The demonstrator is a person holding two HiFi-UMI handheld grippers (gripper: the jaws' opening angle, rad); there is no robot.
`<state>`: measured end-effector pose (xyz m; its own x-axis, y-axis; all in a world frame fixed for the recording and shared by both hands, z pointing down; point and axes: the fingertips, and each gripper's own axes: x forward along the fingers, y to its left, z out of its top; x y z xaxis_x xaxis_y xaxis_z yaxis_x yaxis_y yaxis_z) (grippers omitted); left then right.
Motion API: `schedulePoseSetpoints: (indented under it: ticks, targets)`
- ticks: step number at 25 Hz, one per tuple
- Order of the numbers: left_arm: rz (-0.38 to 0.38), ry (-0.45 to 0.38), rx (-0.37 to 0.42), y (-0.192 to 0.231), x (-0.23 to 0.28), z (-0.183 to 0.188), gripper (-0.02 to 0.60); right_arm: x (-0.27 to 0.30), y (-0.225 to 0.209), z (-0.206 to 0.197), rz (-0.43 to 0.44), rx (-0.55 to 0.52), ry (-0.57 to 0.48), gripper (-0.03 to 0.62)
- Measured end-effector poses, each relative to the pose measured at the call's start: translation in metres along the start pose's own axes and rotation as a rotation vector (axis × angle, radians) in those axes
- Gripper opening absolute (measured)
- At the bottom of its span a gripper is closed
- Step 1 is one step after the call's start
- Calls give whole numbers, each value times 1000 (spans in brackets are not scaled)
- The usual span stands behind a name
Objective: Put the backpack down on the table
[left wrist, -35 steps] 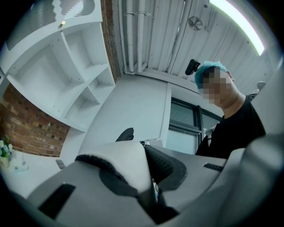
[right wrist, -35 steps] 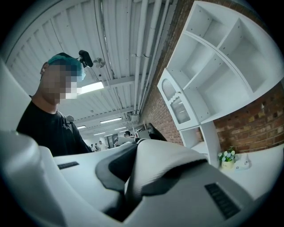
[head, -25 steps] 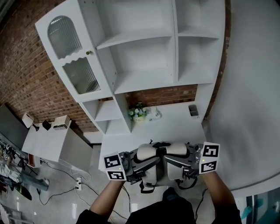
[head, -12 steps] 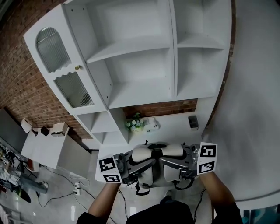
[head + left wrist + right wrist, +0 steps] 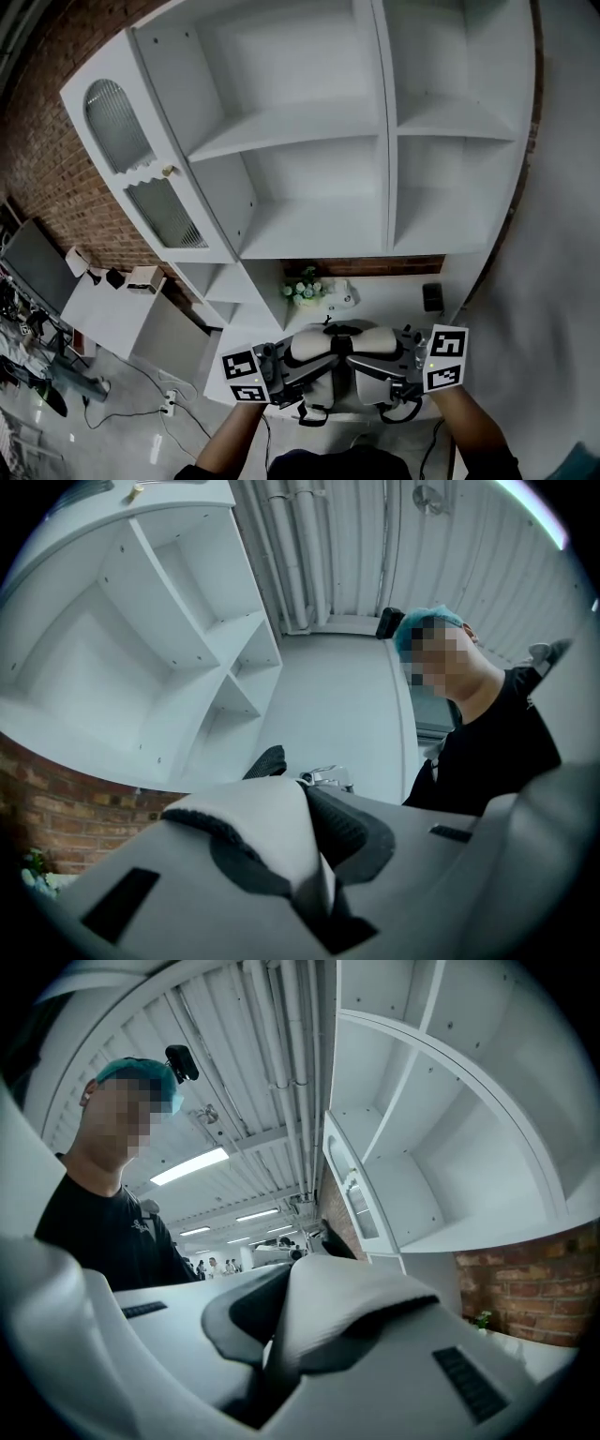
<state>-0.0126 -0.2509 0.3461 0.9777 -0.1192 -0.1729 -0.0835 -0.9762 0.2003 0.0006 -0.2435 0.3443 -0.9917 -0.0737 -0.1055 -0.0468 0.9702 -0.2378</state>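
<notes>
Gripping the backpack [image 5: 337, 343] by its two white padded straps, one in each gripper. Pinching the left strap [image 5: 258, 822] hard in the left gripper [image 5: 314, 892], closed tight on the padding, black mesh edge bulging out beside it. Clamping the right strap [image 5: 352, 1302] the same way in the right gripper [image 5: 272, 1372]. Holding the backpack between both hands over the near part of the white table [image 5: 394, 298], straps uppermost, loose black webbing dangling on the near side; hard to say whether the bottom touches the top. Facing a tall white shelf unit [image 5: 309, 141] at the far side, with flowers [image 5: 305, 289] and a small dark thing [image 5: 431, 296] on the far part of the table, well apart from the backpack, and a brick wall [image 5: 56, 159] off to the left
</notes>
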Motion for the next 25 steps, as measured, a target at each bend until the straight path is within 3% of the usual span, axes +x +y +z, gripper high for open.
schedulePoseSetpoints:
  ticks: [13, 25]
  targets:
    - [20, 11, 30, 48, 33, 2, 61, -22, -58, 16, -20, -13, -22, 43]
    - [6, 18, -11, 89, 48, 9, 61, -28, -94, 24, -54, -4, 9, 43]
